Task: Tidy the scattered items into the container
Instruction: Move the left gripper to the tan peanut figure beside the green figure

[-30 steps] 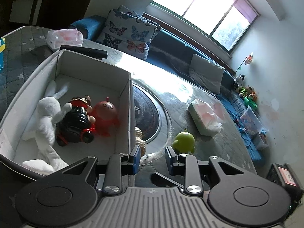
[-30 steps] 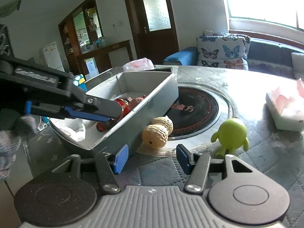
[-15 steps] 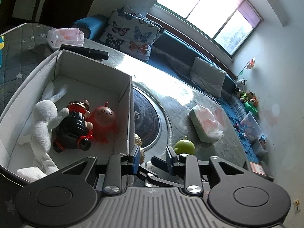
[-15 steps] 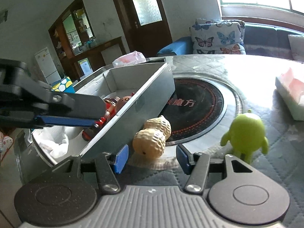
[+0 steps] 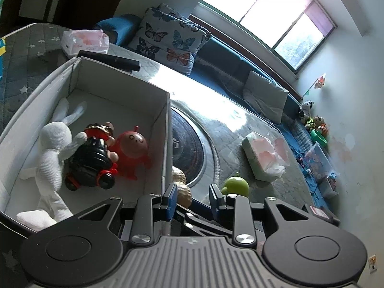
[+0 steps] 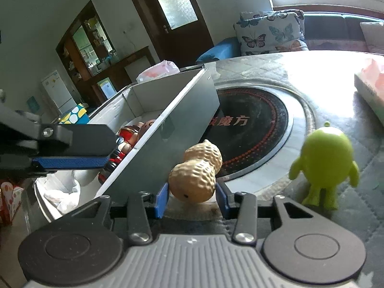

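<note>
The right gripper point(image 6: 192, 198) is closing round the peanut toy point(image 6: 195, 171); its lower lobe sits between the 2 blue pads point(image 6: 161, 200), w/ both pads at or nearly at its sides. Firm contact can't be confirmed from the right wrist view, so no secure hold is claimed yet.

Peanut's position: on the table point(image 6: 374, 168), just beside the outer wall of the container point(image 6: 168, 139), at the edge of the round black cooktop point(image 6: 252, 129). Its long axis runs away from the gripper, roughly along the fingers and tilted up-right, so the pinch is taken across the short width of the near lobe. That's judged the key relation: the toy lies straight ahead of the right gripper, and the container is immediately to its left, so a lift and a short carry left over the wall should be all that's needed.

The left gripper point(image 5: 193, 200) is nearly shut, w/ nothing held; it hangs by the container's near right corner. Seen from it, the peanut point(image 5: 180, 184) lies just ahead.

Already in the container: a white plush rabbit point(image 5: 51, 153), a black-and-red figure point(image 5: 92, 160), a red round toy point(image 5: 130, 148). The green figure point(image 6: 324, 163) stands on the table to the right, well apart from the peanut, probably next.
</note>
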{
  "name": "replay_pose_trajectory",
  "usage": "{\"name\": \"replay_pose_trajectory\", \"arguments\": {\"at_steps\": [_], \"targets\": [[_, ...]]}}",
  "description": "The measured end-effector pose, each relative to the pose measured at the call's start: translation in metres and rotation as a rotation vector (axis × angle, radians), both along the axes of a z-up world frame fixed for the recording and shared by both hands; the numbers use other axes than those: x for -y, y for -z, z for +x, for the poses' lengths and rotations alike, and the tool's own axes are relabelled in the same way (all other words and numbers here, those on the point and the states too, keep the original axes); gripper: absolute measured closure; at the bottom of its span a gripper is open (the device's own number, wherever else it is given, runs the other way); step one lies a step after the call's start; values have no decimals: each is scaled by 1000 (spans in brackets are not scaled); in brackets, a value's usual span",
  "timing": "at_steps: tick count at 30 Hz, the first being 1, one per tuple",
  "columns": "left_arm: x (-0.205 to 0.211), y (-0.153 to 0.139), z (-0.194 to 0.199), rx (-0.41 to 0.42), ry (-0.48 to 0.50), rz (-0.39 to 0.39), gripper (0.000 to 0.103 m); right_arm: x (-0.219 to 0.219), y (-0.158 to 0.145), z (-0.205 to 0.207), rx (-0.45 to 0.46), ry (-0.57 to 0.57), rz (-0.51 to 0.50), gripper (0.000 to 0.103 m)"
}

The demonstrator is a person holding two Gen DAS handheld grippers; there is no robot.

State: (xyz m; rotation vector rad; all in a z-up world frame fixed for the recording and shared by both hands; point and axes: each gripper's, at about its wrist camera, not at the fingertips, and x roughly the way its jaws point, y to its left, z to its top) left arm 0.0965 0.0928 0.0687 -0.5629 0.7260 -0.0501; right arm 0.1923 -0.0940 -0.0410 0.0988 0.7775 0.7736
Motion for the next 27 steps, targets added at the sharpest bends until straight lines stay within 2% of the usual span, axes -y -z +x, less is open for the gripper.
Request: {"name": "replay_pose_trajectory", "arguments": {"at_steps": [12,16,18,23,27], "targets": [[53,-3,11,10,115,-1,70,74,-11,-24,25,66,-58,61],[78,6,23,-16,154,-19,69,92,-9,-28,20,91,-65,58],[88,14,30,-38,167,-32,69,97,-8,-30,32,102,-77,52],[92,31,44,-80,138,-50,69,106,-9,-33,51,117,-76,52],[83,45,54,-125,97,-100,69,107,-10,-31,70,119,-74,52]]}}
